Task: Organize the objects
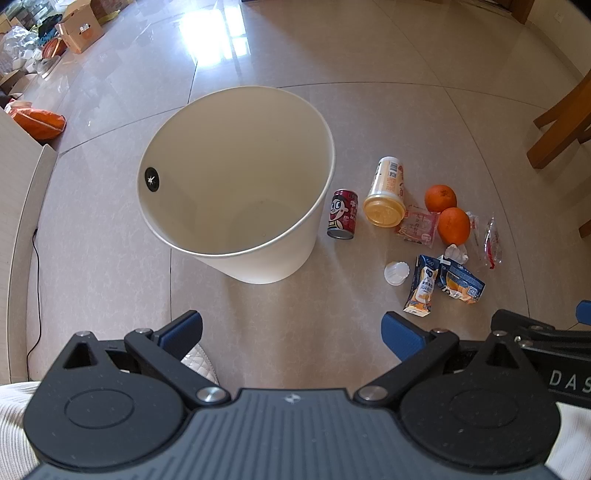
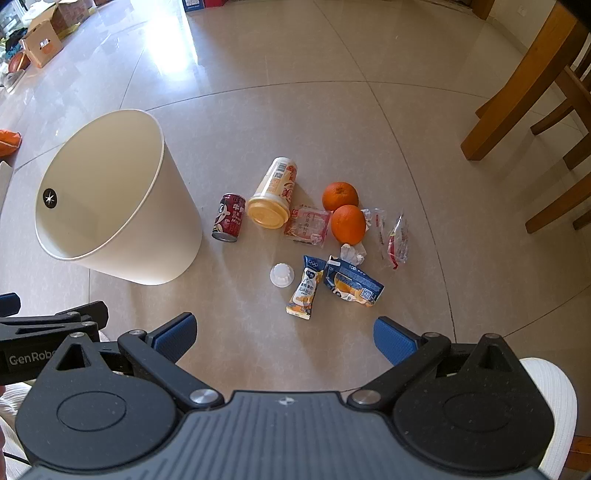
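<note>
Left of the litter, the white bin [image 2: 118, 206] is standing empty; just right of it are lying a red can [image 2: 229, 218], a yellow cup [image 2: 273, 195] and two oranges [image 2: 343, 212]. Both the left gripper [image 1: 291, 332] and right gripper [image 2: 284, 336] are hovering wide open, holding nothing. Nothing is binned yet; the next move likely calls for descending onto one item.

Glossy beige floor tiles [image 2: 332, 122] catch a bright patch of daylight [image 1: 218, 40]. Wooden chair legs [image 2: 517, 96] stand at the right, and cardboard boxes [image 1: 79, 31] clutter the far left corner.
</note>
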A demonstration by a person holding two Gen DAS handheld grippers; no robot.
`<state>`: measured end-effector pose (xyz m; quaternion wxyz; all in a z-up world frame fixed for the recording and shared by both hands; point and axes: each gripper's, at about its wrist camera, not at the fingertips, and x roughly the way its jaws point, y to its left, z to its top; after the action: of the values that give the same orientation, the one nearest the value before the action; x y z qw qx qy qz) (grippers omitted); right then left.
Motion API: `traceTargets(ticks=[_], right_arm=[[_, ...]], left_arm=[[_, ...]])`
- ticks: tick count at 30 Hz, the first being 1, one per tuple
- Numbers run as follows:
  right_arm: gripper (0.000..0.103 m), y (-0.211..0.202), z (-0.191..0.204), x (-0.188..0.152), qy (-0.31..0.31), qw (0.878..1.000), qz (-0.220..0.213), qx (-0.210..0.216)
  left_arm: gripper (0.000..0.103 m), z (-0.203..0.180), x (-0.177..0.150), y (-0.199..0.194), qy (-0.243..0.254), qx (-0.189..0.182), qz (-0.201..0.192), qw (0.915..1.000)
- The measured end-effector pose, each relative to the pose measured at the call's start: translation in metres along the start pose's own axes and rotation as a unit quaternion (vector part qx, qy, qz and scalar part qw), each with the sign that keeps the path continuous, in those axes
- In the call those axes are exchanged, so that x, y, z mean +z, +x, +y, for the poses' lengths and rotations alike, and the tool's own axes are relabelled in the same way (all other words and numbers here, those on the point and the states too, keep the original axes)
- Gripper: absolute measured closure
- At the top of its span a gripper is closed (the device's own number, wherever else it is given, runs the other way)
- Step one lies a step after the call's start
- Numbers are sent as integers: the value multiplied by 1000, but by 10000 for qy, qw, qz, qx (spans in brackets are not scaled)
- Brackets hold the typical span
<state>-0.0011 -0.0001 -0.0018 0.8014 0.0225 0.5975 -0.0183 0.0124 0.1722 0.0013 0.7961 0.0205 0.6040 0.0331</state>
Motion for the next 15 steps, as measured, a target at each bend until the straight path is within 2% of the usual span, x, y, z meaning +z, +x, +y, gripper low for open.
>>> traceTargets(ticks=[15], right_arm=[[0, -7, 1, 4, 9, 10000, -27, -10]], left_arm=[[1, 4, 5, -2, -22, -21, -12, 10000]])
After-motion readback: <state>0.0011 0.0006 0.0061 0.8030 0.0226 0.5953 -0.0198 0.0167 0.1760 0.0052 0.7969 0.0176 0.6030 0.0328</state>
